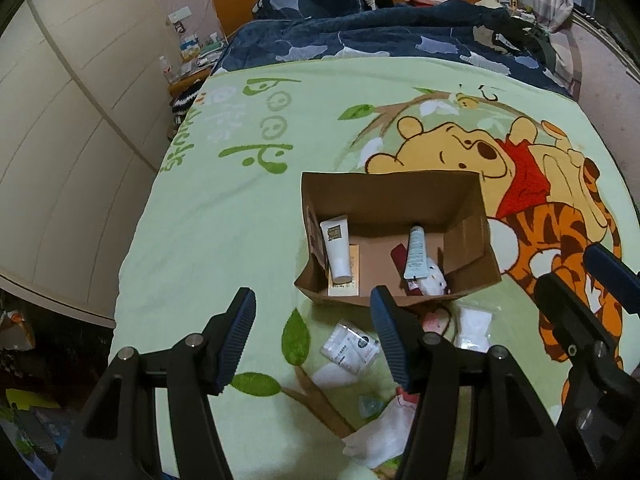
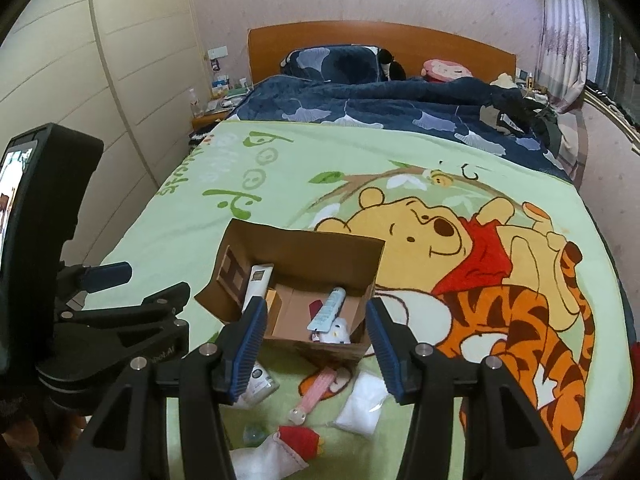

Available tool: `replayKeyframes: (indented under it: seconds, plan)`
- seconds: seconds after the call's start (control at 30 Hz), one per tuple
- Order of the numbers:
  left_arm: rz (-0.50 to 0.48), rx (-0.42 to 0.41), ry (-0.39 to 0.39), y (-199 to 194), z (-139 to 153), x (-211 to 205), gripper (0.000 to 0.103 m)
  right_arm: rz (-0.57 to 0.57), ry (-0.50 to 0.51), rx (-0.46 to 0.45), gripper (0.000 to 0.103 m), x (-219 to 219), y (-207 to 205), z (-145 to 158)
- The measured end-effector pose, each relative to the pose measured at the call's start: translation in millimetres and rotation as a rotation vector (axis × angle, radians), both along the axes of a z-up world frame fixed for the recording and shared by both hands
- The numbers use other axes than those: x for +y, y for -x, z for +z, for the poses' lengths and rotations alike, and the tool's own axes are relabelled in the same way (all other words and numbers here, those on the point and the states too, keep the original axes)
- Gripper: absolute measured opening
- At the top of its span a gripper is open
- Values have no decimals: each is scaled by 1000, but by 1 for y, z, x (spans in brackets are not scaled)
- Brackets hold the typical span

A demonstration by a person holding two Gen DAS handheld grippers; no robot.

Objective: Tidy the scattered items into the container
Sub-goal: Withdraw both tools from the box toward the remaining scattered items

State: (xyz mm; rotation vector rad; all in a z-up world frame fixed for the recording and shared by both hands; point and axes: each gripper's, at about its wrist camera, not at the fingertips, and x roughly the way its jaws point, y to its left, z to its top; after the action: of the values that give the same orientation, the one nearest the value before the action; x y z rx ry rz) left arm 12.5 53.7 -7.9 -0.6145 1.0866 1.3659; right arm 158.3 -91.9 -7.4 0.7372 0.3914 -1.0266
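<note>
An open cardboard box point(image 1: 392, 200) point(image 2: 312, 252) stands on the green cartoon blanket. Inside lie a white tube point(image 1: 338, 248), a pale blue tube point(image 1: 416, 252) point(image 2: 330, 312) and a small white plush point(image 1: 434, 282). In front of the box are a clear packet point(image 1: 350, 346), a pink strip point(image 2: 316, 392), a white bag point(image 2: 360, 404) and a white sock with a red cuff point(image 2: 280, 448). My left gripper point(image 1: 314, 336) hovers open and empty over the packet, short of the box's near wall. My right gripper point(image 2: 316, 350) is also open and empty above the loose items.
The blanket point(image 1: 224, 240) covers the bed's near half, and a navy quilt point(image 1: 360, 40) and pillows lie toward the headboard. A pale wardrobe point(image 1: 60, 140) runs along the left. A cluttered nightstand point(image 2: 208, 108) sits in the far left corner.
</note>
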Motion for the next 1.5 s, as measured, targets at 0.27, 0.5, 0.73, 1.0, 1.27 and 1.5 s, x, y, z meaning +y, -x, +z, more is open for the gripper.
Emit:
replayKeyframes:
  seconds: [0.27, 0.5, 0.73, 1.0, 1.27, 1.5]
  plan:
    - [-40, -7, -20, -6, 9, -27, 61, 10, 14, -6, 52, 23, 9, 3]
    - [-65, -15, -2, -4, 3, -49, 70, 21, 4, -13, 55, 41, 12, -5]
    - [-64, -15, 59, 8, -23, -69, 77, 58, -40, 7, 58, 58, 9, -30]
    - [-62, 5, 149, 25, -66, -94, 87, 101, -157, 59, 87, 76, 8, -83]
    - [-32, 35, 243, 54, -109, -115, 89, 127, -256, 107, 87, 93, 10, -129]
    - [43, 70, 343, 85, -150, -137, 89, 170, -330, 139, 87, 110, 9, -162]
